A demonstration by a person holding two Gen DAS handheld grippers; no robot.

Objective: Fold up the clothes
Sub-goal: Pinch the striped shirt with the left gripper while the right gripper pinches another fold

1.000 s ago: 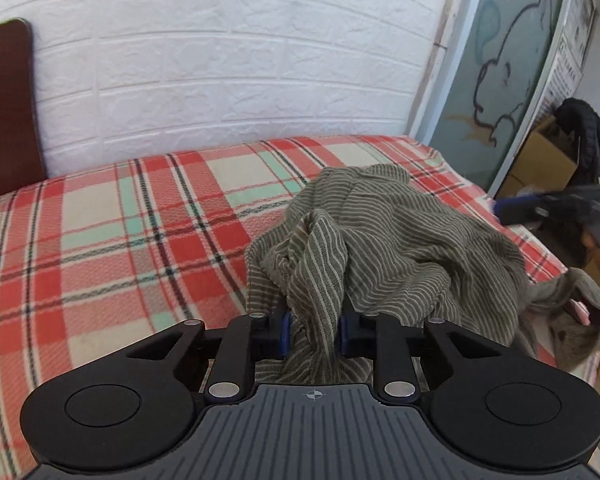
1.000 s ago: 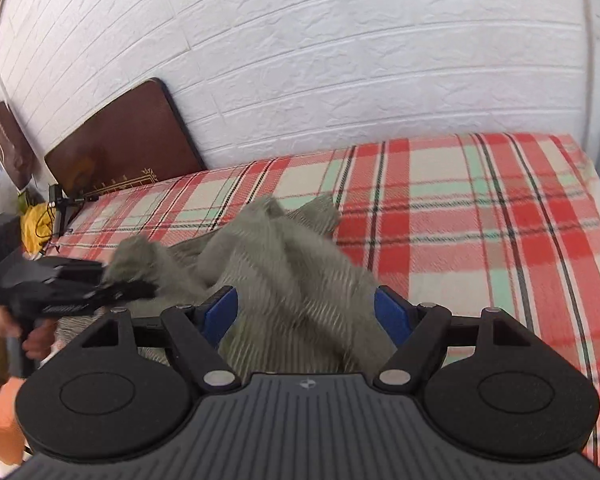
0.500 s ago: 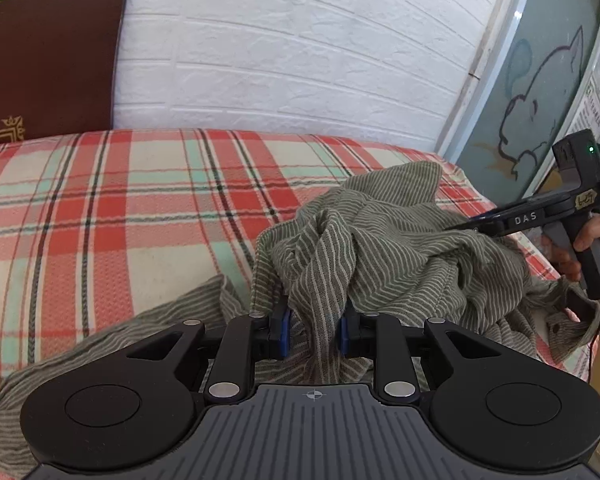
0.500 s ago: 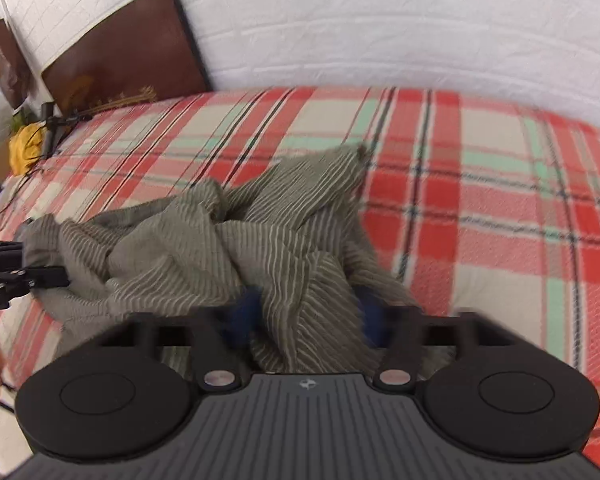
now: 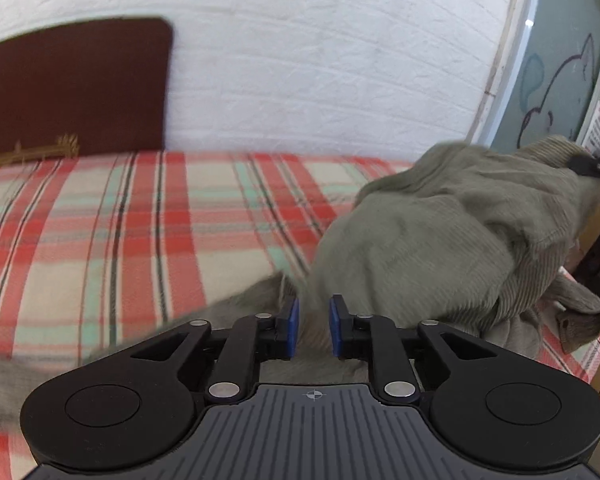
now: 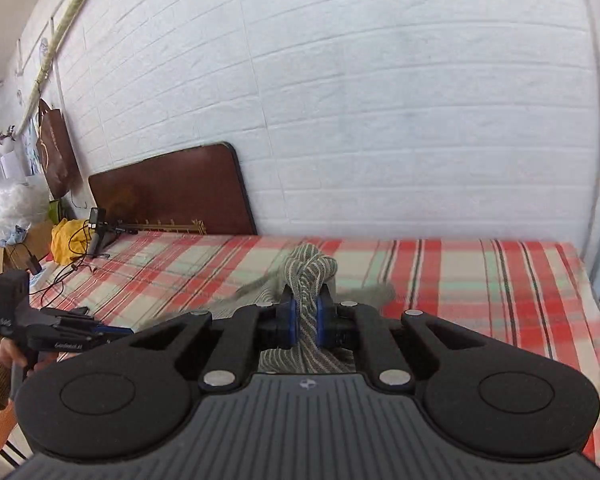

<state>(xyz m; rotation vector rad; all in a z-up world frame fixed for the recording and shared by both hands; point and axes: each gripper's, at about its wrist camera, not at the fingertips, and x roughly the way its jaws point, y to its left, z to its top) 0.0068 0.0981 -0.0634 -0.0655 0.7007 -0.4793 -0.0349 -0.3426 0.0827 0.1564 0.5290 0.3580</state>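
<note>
An olive-green striped garment [image 5: 440, 240] lies bunched on the plaid bed and is pulled up toward the right. My left gripper [image 5: 313, 326] has its blue pads closing on a fold of it near the bed's front edge. My right gripper [image 6: 305, 318] is also closing, with its pads pinching a twisted bunch of the garment [image 6: 310, 272] raised above the bed. In the left wrist view the right gripper [image 5: 592, 166] holds the cloth's upper right end. The right wrist view shows the left gripper [image 6: 112, 330] low at the left, held by a hand [image 6: 8, 356].
A red, cream and green plaid blanket [image 5: 140, 220] covers the bed. A brown board [image 6: 172, 192] leans on the white brick wall. A glass door with a cartoon drawing [image 5: 556, 80] stands right. A yellow bag [image 6: 66, 240], a small stand [image 6: 96, 232] and cables sit far left.
The right gripper has shut on the garment and lifted a bunch of it off the bed. The left gripper has swung left with its fold, so the cloth stretches between the two.
</note>
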